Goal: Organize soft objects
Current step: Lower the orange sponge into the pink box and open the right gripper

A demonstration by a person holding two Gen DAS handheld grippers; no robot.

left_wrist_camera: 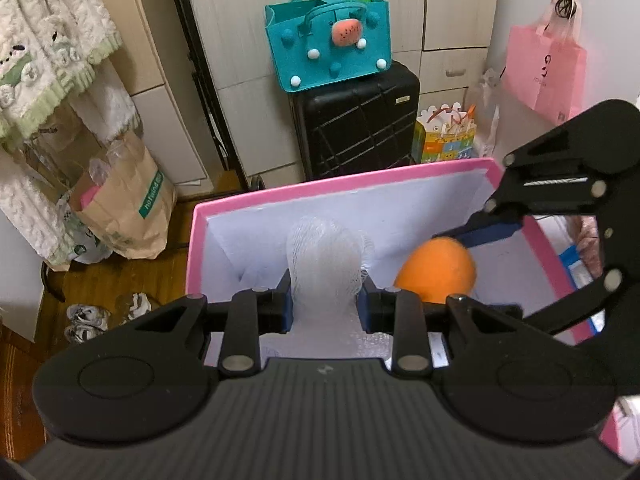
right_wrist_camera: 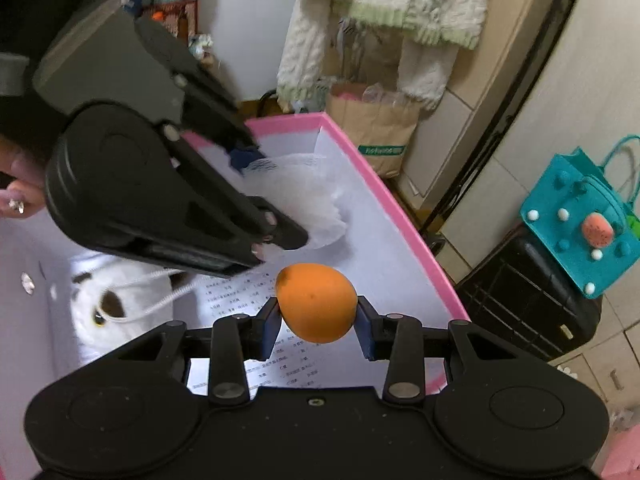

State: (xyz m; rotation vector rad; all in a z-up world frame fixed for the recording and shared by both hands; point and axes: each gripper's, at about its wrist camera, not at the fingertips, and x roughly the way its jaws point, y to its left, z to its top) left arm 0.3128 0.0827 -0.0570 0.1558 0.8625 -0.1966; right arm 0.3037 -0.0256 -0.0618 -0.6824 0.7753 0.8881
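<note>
Far left in your left wrist view, a fleecy cream-and-green garment (left_wrist_camera: 52, 52) hangs over a brown paper bag (left_wrist_camera: 124, 204) on the wood floor. Next comes the pink-rimmed box (left_wrist_camera: 192, 248) with its white lining. Your left gripper (left_wrist_camera: 325, 306) is clamped on a white foam net sleeve (left_wrist_camera: 324, 264); the blue pads press both its sides, and it sticks up over the box interior. Behind the box stands a black suitcase (left_wrist_camera: 356, 124) with a teal felt tote (left_wrist_camera: 328, 44) on top. Right of the sleeve is the orange ball (left_wrist_camera: 438, 272), with your right gripper (left_wrist_camera: 472, 236) reaching in from the right above it, its far finger hidden here. A pink bag (left_wrist_camera: 544, 68) hangs on the wall at far right.

In your right wrist view, a hand (right_wrist_camera: 20, 192) grips the left gripper's handle at far left. Below it, a white plush toy with brown patches (right_wrist_camera: 116, 300) lies in the box. Centre frame, your right gripper (right_wrist_camera: 318, 320) is closed on the orange ball, both pads touching its sides, held over a printed paper sheet (right_wrist_camera: 248, 288) in the box. The net sleeve lies beyond, in the other gripper.
</note>
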